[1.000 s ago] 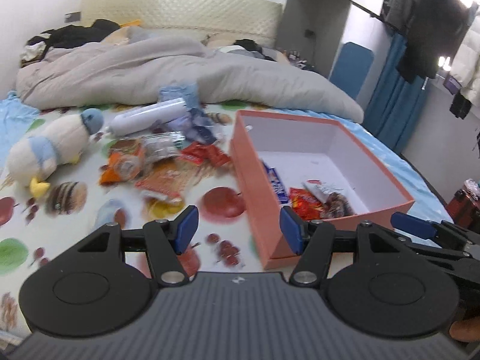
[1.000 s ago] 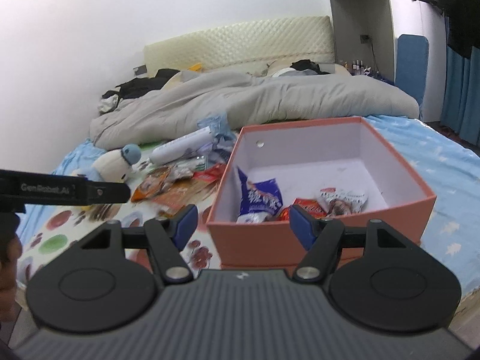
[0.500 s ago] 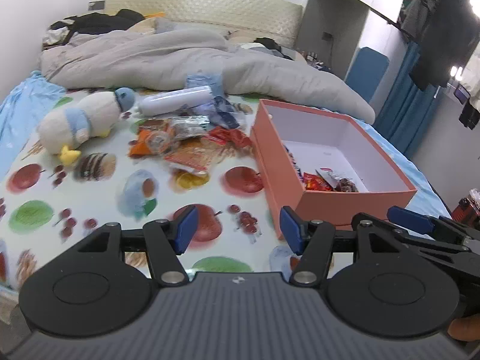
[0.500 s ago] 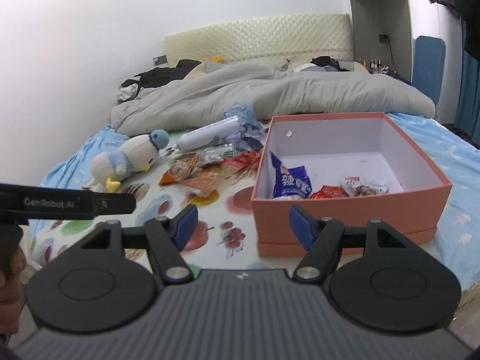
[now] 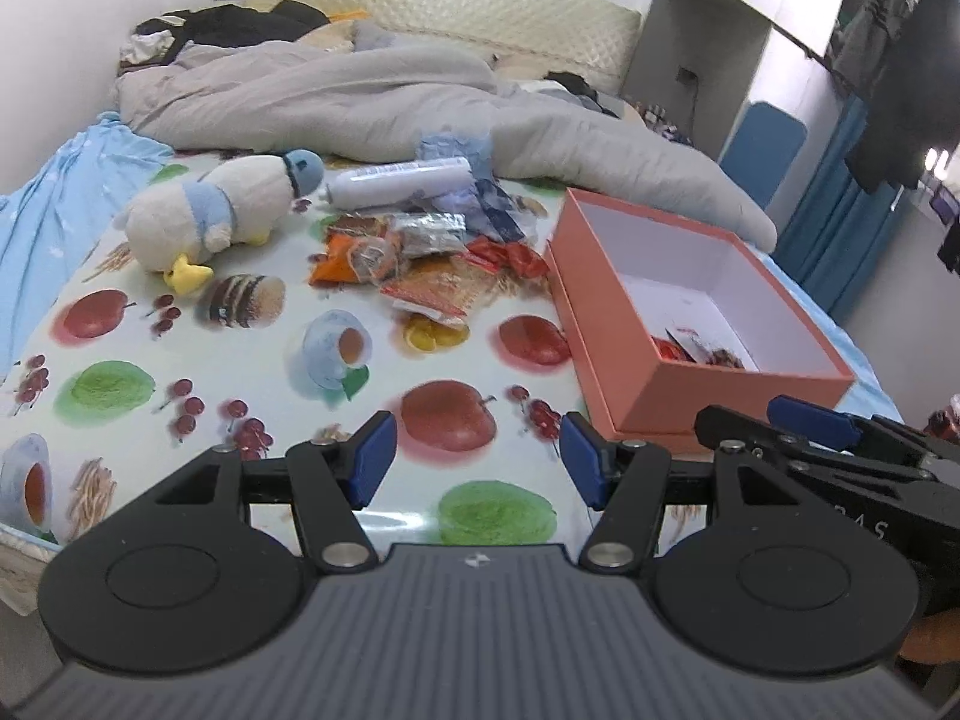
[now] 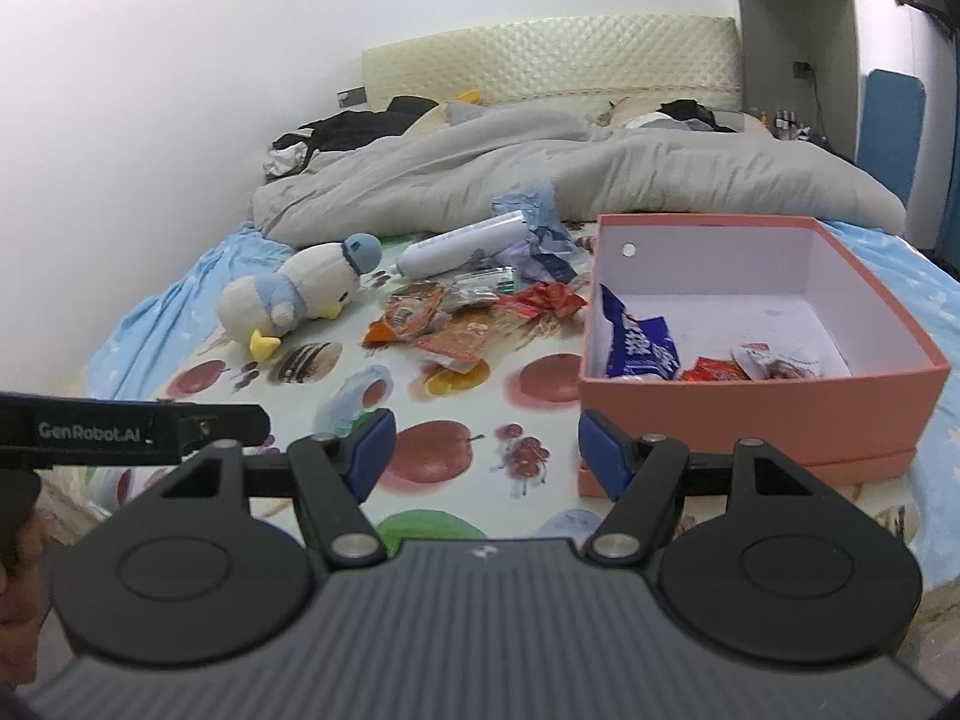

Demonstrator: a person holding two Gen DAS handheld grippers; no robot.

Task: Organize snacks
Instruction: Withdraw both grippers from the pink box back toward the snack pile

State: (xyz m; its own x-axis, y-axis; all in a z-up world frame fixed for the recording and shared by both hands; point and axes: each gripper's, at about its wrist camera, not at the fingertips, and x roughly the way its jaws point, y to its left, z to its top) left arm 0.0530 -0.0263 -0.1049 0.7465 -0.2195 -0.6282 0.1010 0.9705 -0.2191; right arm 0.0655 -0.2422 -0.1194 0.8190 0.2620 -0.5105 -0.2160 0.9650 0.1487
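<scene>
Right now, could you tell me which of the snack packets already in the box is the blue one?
It is the blue packet propped against the left inner wall of the pink box. The two others beside it, to its right, are a red packet and a white-topped packet.

Both my wrist cameras sit low at the foot end of the bed, looking along it toward the headboard [image 5: 444, 12] at 12 o'clock. My left view is angled slightly down onto the fruit-print sheet [image 5: 240, 360], with the orange box [image 5: 606, 324] at 2 o'clock. My right view is nearer level, box [image 6: 756, 414] at 2 o'clock and close. Shared: snack pile [image 5: 420, 258] [image 6: 462, 312], plush penguin [image 5: 216, 216] [image 6: 294, 294], box, grey duvet [image 5: 372, 102].
</scene>
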